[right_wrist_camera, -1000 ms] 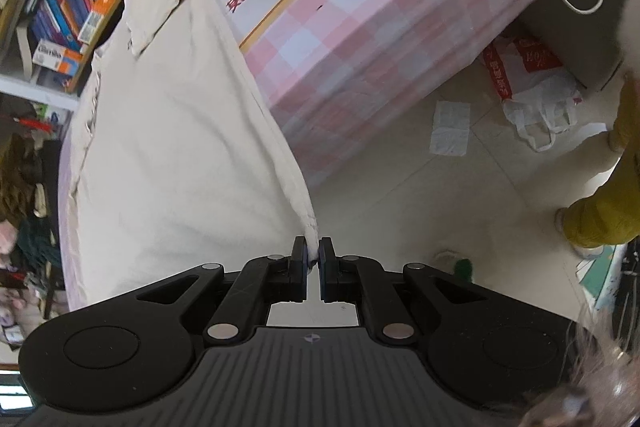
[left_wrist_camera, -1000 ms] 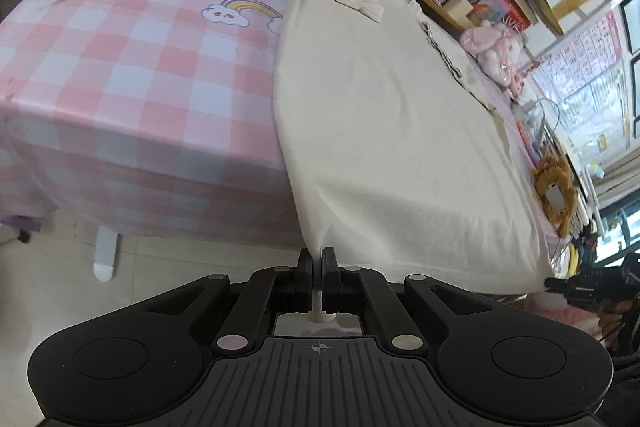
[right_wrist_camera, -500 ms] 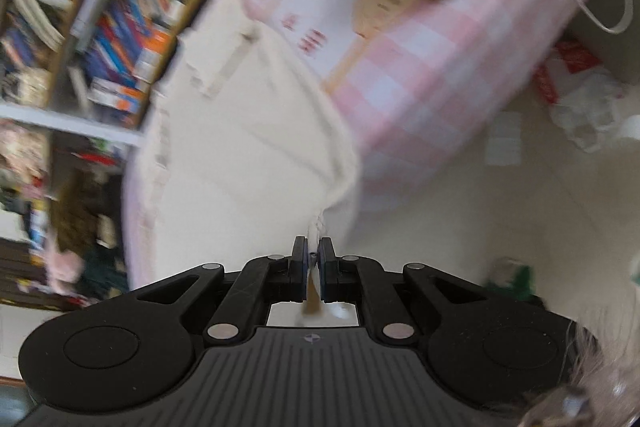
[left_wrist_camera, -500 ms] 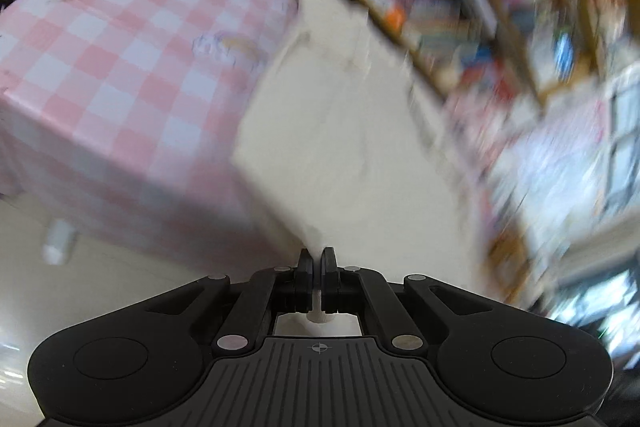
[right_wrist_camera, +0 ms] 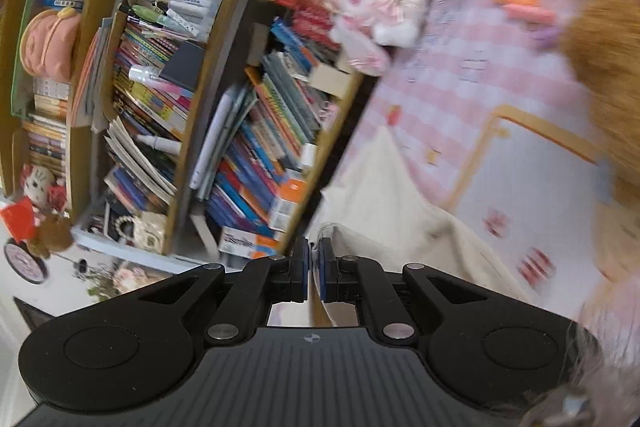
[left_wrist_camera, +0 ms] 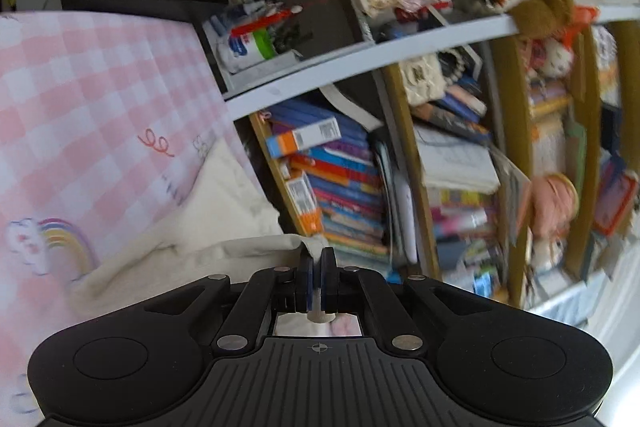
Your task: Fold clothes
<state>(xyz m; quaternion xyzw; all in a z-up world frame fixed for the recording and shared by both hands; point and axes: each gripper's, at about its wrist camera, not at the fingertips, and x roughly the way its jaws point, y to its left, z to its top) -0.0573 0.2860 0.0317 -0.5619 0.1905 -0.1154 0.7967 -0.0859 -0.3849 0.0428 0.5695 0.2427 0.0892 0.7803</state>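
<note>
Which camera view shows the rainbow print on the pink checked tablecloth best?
The left wrist view. The rainbow print lies there on the pink checked tablecloth, left of the cream garment pinched in the left claw. The right wrist view shows the tablecloth blurred, with no rainbow visible.

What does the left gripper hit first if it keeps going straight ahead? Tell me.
Probably the stacked books on the bookshelf behind the table. The left gripper, shut on the cream garment, points at them; depth is unclear.

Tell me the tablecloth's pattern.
Pink and white checks on the tablecloth, clearest in the left wrist view.
</note>
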